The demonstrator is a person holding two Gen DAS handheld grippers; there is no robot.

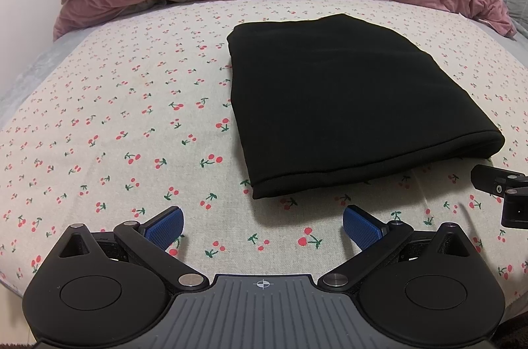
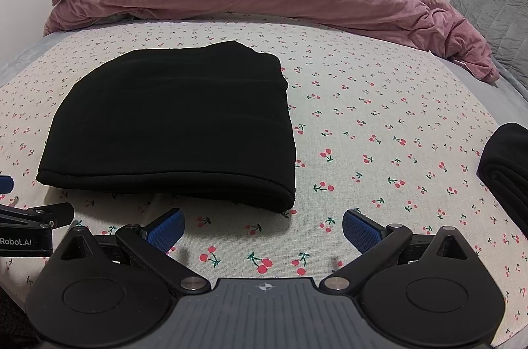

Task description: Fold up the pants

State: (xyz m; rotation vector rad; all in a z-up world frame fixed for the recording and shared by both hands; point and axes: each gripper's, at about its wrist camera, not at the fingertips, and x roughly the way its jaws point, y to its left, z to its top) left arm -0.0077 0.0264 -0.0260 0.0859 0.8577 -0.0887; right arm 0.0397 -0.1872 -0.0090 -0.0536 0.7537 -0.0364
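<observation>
A: Left wrist view. Where are the pants (image 1: 346,105)?
B: Folded flat on the sheet (image 1: 132,118), ahead and right of the left gripper (image 1: 263,225). Jaws spread wide, empty.

A: Right wrist view?
B: The pants lie ahead-left of the right gripper (image 2: 263,228), likewise released. Thick fold edge faces both tools; neither is clearly nearer. This view alone shows a second dark bundle (image 2: 508,171) (far right).

black gripper (image 1: 262,225) body, blue ribbed fingers (image 1: 166,225), silver screws, grey grooved plate.
</observation>
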